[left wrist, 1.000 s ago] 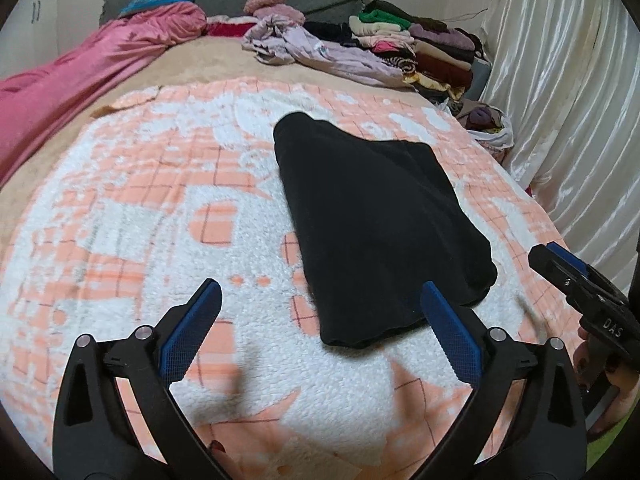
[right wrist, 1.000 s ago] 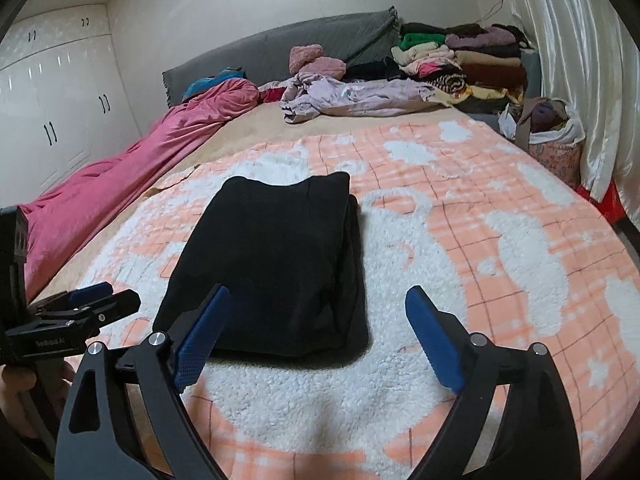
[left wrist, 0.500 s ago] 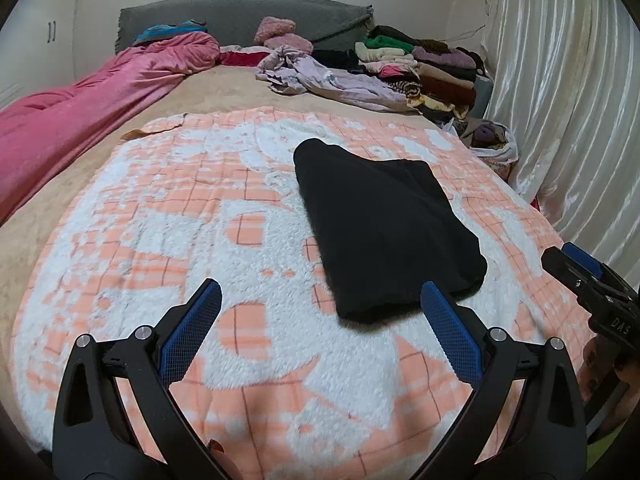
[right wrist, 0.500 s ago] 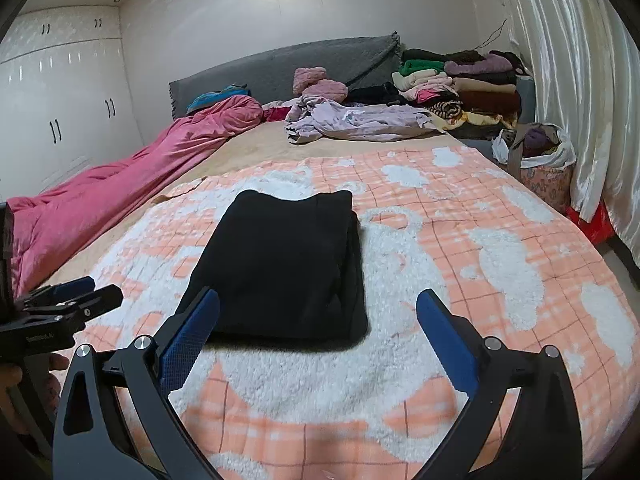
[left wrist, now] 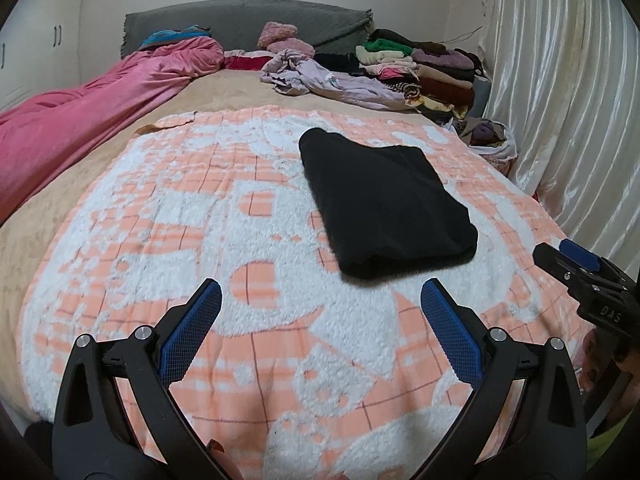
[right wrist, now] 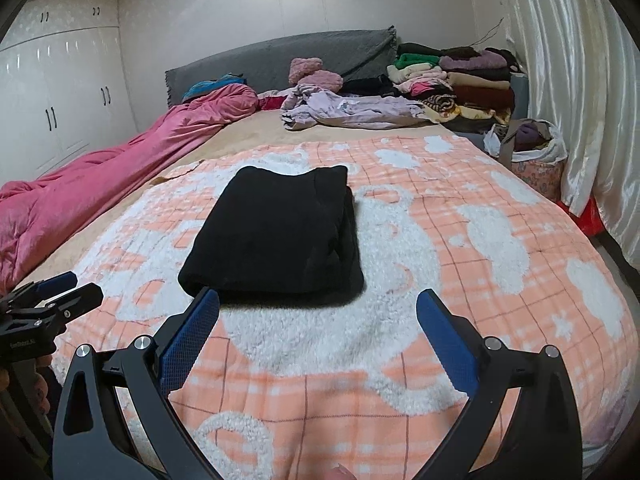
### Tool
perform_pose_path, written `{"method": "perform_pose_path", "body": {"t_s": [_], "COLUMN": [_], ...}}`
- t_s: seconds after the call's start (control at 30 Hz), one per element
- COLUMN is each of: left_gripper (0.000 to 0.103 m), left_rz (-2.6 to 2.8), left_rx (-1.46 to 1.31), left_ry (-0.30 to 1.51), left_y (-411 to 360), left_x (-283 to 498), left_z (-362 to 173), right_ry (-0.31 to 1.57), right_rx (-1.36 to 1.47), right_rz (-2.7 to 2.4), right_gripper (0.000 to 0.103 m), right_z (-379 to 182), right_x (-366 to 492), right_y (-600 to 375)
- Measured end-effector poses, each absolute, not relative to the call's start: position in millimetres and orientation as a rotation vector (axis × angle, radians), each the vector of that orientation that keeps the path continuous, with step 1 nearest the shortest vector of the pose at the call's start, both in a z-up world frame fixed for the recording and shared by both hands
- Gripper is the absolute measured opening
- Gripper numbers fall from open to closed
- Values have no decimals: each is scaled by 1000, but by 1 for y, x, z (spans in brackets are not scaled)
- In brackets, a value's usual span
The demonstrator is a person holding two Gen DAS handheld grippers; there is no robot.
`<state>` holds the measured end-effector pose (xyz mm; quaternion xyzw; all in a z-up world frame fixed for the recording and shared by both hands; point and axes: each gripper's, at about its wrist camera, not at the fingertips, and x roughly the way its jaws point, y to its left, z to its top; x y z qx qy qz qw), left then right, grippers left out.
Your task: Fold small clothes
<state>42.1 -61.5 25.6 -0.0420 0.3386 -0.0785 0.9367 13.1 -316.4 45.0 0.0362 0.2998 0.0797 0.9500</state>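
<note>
On the bed's orange-and-white blanket point(left wrist: 248, 360) a folded black garment point(right wrist: 276, 236) lies flat, while left gripper point(left wrist: 320, 300) and right gripper point(right wrist: 318, 308) hover near it, fingers spread wide, holding nothing.

Folded black garment point(right wrist: 276, 236) lies on the blanket point(right wrist: 500, 248) beyond the gaping right tongs point(right wrist: 318, 316)

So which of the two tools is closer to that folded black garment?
Right. The right tool sits at the black garment's near edge, open. The left tool hangs open a little short of it, off its left.
</note>
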Motion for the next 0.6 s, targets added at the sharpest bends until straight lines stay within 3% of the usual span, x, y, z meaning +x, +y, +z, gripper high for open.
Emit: {"method": "perform_pose_path", "body": {"t_s": [0.6], "left_gripper": [93], "left_rz": [-149], "left_rx": [-77], "left_ry": [784], "left_y": [-65], "left_x": [35], "left_z": [-7], "right_ry": [746], "right_rx": [77], "right_rz": [115], "right_gripper": [98], "right_z": [-1], "right_x": [6], "right_y": [-310]}}
